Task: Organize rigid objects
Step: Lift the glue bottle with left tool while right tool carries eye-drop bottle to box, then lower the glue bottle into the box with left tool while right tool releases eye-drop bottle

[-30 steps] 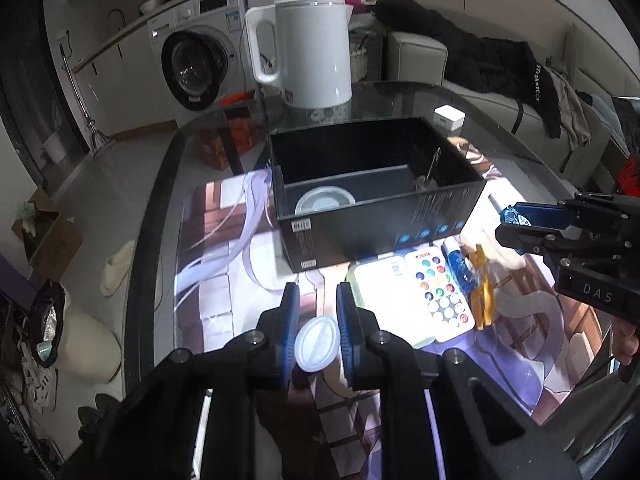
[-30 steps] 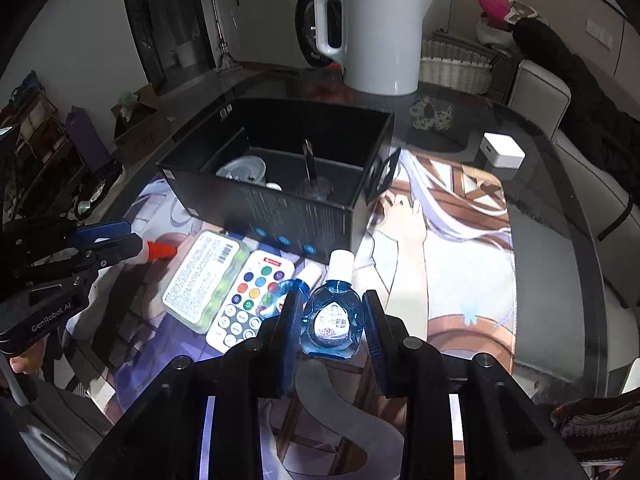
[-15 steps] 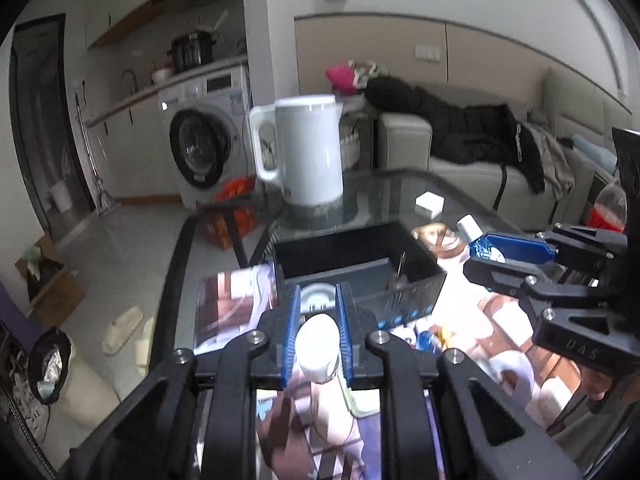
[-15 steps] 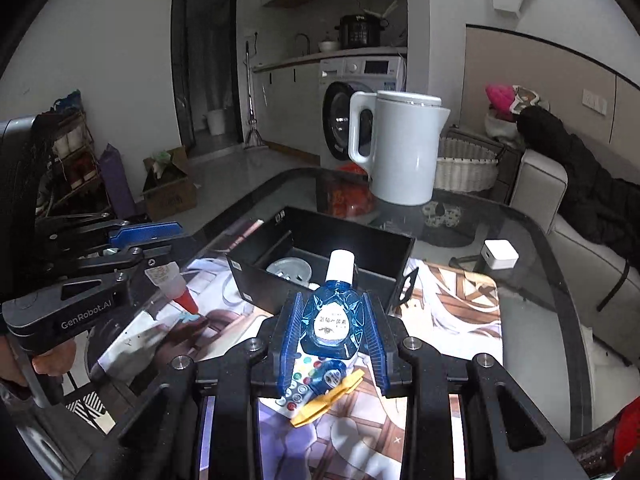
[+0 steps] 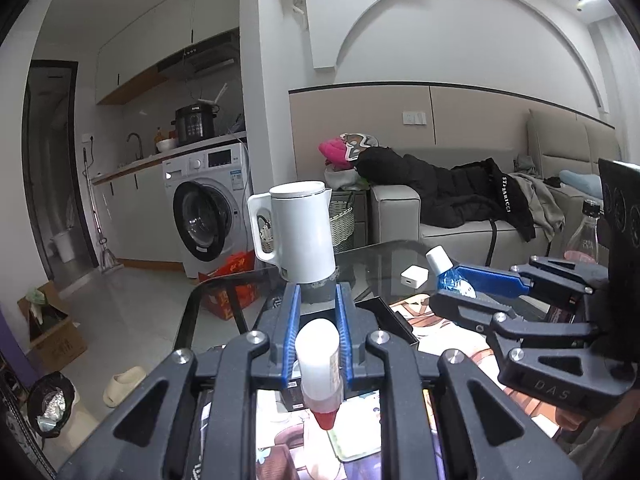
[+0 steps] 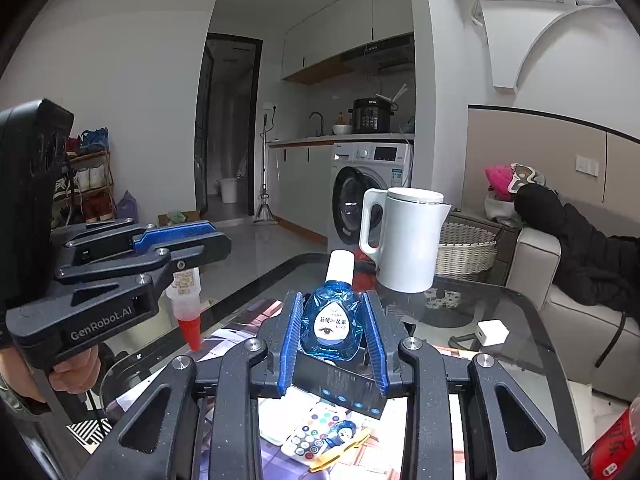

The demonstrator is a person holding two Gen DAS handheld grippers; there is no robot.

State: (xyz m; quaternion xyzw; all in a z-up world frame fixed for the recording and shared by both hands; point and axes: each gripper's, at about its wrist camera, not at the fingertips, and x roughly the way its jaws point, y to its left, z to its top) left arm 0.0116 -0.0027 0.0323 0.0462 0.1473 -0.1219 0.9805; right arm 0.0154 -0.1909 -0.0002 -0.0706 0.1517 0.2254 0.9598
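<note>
My left gripper [image 5: 318, 334] is shut on a white glue bottle [image 5: 319, 360] with a red tip pointing down, held high above the table; it also shows in the right wrist view [image 6: 186, 296]. My right gripper [image 6: 331, 334] is shut on a blue eye-drop bottle [image 6: 332, 320] with a white cap, upright; it also shows in the left wrist view [image 5: 450, 274]. The black storage box [image 6: 348, 390] lies below and just beyond both grippers, mostly hidden behind them.
A white kettle [image 5: 298, 236] stands on the glass table beyond the box. A small white charger [image 6: 492, 332] lies to the right. A remote with coloured buttons [image 6: 310, 438], a green-edged case and a yellow-blue figure [image 6: 344, 440] lie on the printed mat. A red-labelled bottle [image 6: 616, 444] is at far right.
Both grippers have risen and tilted up from the mat, carrying the glue bottle and the eye-drop bottle. The box has dropped low in both views.
</note>
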